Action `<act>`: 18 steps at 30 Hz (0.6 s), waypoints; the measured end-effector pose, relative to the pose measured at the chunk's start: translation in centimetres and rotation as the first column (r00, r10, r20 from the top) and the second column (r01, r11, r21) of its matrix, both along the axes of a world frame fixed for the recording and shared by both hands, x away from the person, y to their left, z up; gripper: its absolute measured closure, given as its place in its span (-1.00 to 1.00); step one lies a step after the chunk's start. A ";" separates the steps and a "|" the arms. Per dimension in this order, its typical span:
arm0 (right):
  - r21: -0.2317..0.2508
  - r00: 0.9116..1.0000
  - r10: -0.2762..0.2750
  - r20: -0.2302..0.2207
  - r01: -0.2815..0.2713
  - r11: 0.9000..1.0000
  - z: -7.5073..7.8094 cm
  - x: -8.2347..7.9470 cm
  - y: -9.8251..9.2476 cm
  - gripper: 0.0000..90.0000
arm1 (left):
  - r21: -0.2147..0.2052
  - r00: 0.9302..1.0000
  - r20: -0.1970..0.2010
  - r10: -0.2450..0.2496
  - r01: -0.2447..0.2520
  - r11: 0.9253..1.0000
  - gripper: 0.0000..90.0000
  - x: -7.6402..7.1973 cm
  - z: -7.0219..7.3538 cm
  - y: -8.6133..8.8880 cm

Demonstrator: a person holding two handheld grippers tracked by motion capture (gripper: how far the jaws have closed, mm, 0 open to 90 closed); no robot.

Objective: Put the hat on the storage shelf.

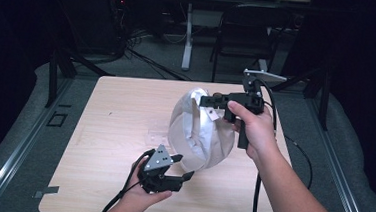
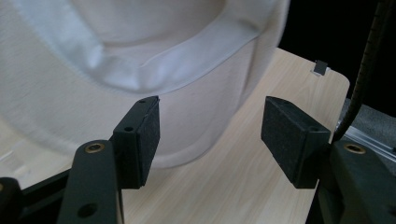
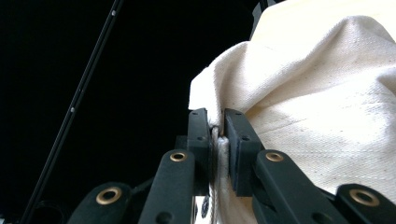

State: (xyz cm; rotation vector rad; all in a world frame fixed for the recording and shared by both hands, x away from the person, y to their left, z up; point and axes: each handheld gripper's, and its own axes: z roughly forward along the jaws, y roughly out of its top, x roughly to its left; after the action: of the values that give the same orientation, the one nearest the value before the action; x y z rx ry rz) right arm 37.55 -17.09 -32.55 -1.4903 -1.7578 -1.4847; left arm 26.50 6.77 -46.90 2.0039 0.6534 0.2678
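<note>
A white cloth hat point(image 1: 194, 134) hangs tilted above the light wooden table point(image 1: 115, 111), its lower edge close to the tabletop. My right gripper point(image 1: 204, 101) comes in from the right at the hat's upper edge and is shut on the fabric rim; in the right gripper view the pads point(image 3: 198, 135) pinch a fold of the hat point(image 3: 327, 93). My left gripper point(image 1: 185, 167) sits low at the hat's near bottom edge, open, with nothing between its jaws. In the left gripper view the hat point(image 2: 93, 93) and its inner band lie just beyond the left gripper point(image 2: 212, 135).
A faint clear patch point(image 1: 153, 133) lies on the table left of the hat. Beyond the far edge stand a dark chair point(image 1: 246, 35) and a white desk leg point(image 1: 188, 36) among floor cables. A metal rail point(image 1: 23, 139) runs along the left.
</note>
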 end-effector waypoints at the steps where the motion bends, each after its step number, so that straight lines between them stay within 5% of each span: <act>1: 0.001 1.000 0.000 0.000 0.000 1.000 0.1 0.2 0.2 0.82 | -0.001 1.000 -0.002 -0.006 0.006 1.000 -0.16 0.1 0.1 -0.4; 8: 0.022 1.000 -0.008 0.004 0.008 1.000 0.2 0.8 1.3 0.82 | 0.072 0.998 0.032 0.063 -0.065 0.995 -0.12 1.2 -0.4 -2.8; 9: 0.034 1.000 -0.013 0.002 0.013 0.999 0.2 0.9 1.4 0.82 | 0.135 0.993 0.067 0.096 -0.104 0.985 0.10 1.4 -0.6 -3.0; 10: 0.034 1.000 -0.013 0.002 0.013 0.999 0.2 0.9 1.4 0.82 | 0.135 0.993 0.067 0.096 -0.104 0.985 0.34 1.4 -0.6 -3.0; 12: 0.027 1.000 -0.013 0.003 0.013 1.000 0.1 0.9 1.5 0.82 | 0.149 0.993 0.071 0.098 -0.108 0.983 0.44 1.5 -0.6 -2.9; 15: 0.021 1.000 -0.006 0.007 0.006 1.000 0.1 0.8 1.5 0.82 | 0.198 0.986 0.114 0.121 -0.142 0.970 0.63 1.4 -0.6 -2.4; 18: 0.029 1.000 -0.013 0.009 0.013 1.000 0.2 0.8 1.4 0.82 | 0.192 0.984 0.119 0.133 -0.154 0.969 0.73 1.7 -0.4 -1.6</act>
State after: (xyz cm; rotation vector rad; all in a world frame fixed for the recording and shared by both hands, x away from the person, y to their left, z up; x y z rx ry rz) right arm 38.34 -15.71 -32.32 -1.4855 -1.7282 -1.5195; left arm 28.15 5.15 -47.28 2.1197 0.7289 0.5421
